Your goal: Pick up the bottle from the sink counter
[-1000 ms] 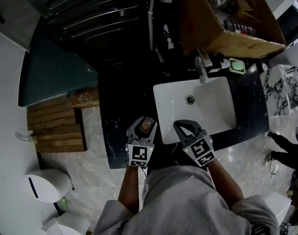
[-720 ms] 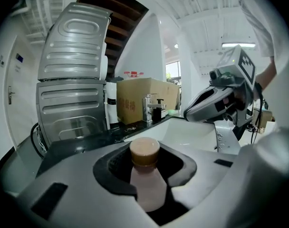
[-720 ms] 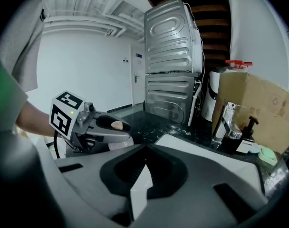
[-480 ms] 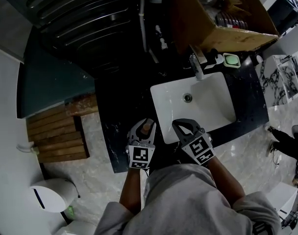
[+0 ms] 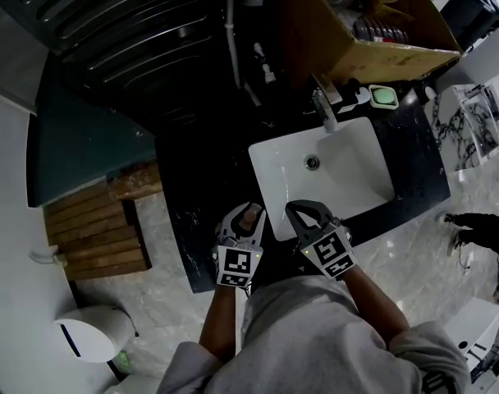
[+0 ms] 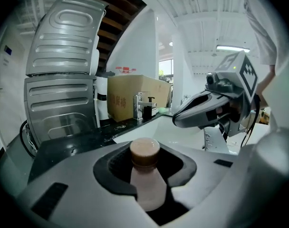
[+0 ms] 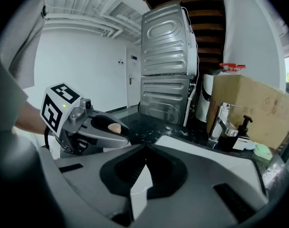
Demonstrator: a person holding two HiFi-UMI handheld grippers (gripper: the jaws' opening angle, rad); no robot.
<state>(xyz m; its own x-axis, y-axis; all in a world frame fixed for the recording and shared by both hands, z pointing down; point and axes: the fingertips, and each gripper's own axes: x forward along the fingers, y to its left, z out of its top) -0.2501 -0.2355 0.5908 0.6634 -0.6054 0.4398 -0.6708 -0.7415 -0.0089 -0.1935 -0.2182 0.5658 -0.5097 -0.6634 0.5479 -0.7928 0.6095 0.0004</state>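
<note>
- The bottle [image 6: 145,177], pale with a brown cap, is held upright between the jaws of the left hand-held gripper [image 5: 247,213]. The jaws have just been closing on it and are pressed against its sides.
- It is found at the near edge of the dark worktop [image 5: 202,179], just beside the near left corner of the white sink [image 5: 352,179].
- The grasp is judged done. The lift is judged not yet done, since the bottle's base is hidden and no gap beneath it can be made out.
- The right hand-held gripper [image 5: 304,210] is seen over the sink's near rim, jaws together, with nothing held.
</note>
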